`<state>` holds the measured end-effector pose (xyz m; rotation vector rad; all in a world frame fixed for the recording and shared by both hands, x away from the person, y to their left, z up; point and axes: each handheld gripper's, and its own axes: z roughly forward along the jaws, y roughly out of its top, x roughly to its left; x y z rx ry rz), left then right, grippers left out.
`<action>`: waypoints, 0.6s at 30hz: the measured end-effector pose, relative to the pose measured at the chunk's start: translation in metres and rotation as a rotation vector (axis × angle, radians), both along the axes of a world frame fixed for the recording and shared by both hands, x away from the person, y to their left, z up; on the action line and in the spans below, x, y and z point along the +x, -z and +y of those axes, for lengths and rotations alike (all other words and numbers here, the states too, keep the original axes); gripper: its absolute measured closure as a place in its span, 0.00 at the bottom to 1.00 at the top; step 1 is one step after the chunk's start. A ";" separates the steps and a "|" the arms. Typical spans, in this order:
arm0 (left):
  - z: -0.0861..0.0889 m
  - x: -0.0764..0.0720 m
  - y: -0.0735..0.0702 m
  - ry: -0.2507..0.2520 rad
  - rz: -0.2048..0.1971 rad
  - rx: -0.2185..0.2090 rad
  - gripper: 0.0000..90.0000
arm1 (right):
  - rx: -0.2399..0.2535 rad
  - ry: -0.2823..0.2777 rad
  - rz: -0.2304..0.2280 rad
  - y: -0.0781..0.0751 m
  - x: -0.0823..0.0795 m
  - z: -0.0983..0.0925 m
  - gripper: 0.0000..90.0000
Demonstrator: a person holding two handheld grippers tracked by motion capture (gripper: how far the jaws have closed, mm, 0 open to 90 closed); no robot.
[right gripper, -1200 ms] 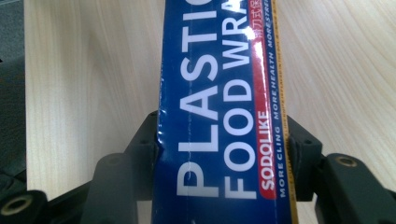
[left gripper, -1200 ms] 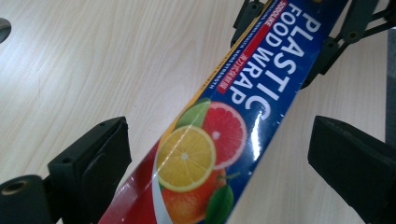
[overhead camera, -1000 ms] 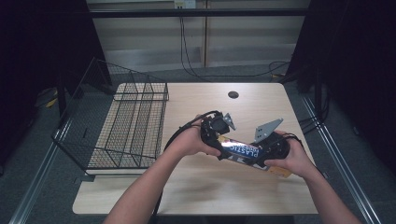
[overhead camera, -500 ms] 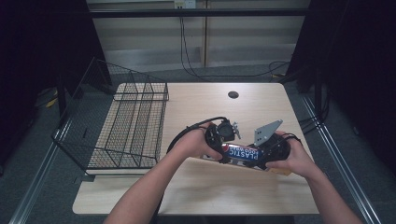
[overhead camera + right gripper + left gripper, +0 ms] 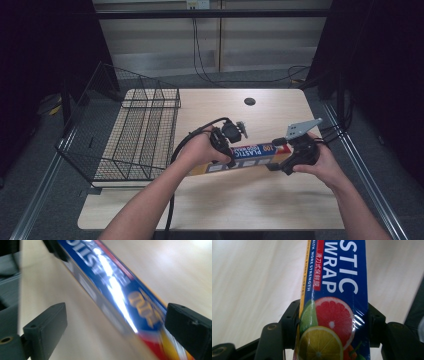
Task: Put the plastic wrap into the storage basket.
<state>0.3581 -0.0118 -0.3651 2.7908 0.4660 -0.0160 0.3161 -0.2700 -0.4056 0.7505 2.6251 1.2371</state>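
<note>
I am looking at a recording lab or test booth: a bare wooden tabletop (image 5: 280,195) stands alone at the frame's centre, black curtains (image 5: 45,60) close off both sides, loose cables (image 5: 200,55) hang down the plain panel wall at the top, and metal floor rails (image 5: 362,170) flank it.

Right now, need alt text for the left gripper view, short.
A blue plastic wrap box printed with citrus slices runs up the middle of the frame, clamped from both sides by the left gripper, whose black jaws have just closed on it. Behind it lies the pale wooden table.
</note>
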 end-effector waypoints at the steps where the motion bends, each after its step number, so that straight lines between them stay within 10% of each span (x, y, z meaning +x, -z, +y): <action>1: 0.005 0.003 -0.003 -0.027 -0.003 -0.003 0.48 | -0.003 0.030 -0.010 -0.001 0.000 -0.003 0.01; 18: 0.048 0.034 -0.039 -0.287 0.002 -0.009 0.49 | -0.039 0.056 0.018 0.009 0.000 0.004 0.01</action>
